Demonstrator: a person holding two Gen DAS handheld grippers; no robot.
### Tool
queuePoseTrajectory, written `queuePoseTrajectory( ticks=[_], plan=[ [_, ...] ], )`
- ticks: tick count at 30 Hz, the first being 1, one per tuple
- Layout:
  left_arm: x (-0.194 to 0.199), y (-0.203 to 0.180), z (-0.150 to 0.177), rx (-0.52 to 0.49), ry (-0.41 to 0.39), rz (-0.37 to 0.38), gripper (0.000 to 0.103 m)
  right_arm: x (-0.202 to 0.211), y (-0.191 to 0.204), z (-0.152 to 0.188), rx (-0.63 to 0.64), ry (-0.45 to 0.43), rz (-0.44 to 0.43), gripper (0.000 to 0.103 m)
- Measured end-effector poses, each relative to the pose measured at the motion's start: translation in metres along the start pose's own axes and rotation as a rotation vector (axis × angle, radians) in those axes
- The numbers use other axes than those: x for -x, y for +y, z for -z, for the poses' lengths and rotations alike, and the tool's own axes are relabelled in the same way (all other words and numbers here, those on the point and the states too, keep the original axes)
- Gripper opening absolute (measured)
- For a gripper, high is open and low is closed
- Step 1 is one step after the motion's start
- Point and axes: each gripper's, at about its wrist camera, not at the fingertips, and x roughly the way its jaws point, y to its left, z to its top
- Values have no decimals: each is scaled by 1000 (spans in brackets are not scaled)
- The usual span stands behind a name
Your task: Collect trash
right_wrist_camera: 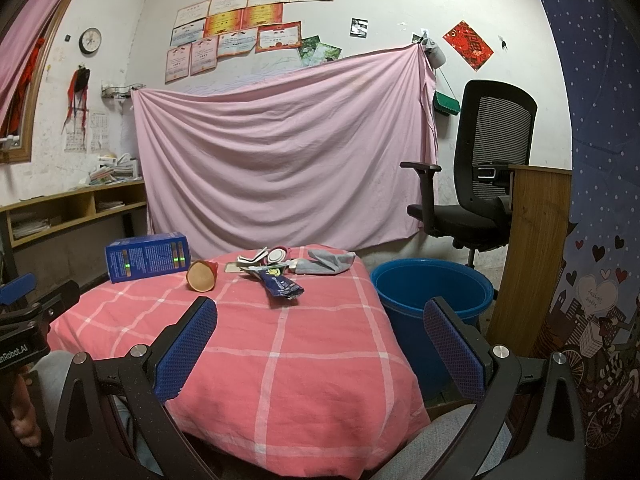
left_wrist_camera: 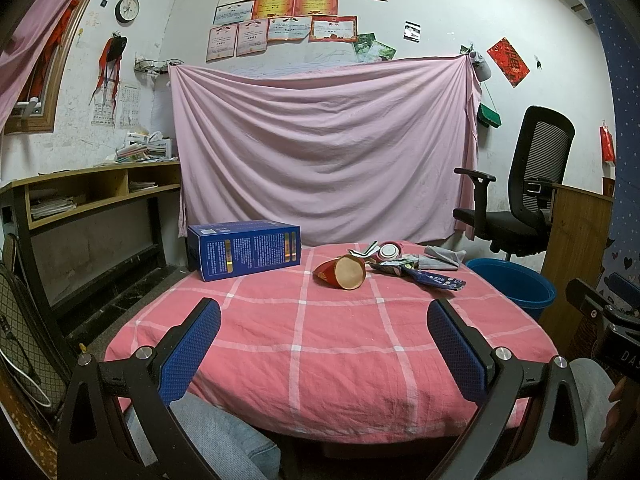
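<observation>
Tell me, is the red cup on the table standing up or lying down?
Lying down. The red cup is tipped on its side on the pink checked cloth, so its round tan end faces the cameras.

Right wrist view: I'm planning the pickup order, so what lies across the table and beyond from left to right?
Blue box → red paper cup → blue wrapper → grey sock → blue bucket, on the floor beside the table.
</observation>
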Motion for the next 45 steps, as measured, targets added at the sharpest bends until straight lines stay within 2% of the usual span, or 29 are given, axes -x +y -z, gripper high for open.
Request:
queuePoseTrajectory(
  ticks=[35, 45],
  plan=[
    [-4, 6, -4, 13, 17, -8, 101, -1, 0, 0, 0, 3, -3, 103],
    [-41, 6, -22, 27, 150, -66, 101, -17, 1, -10, -19, 34, -8, 103]
  ],
)
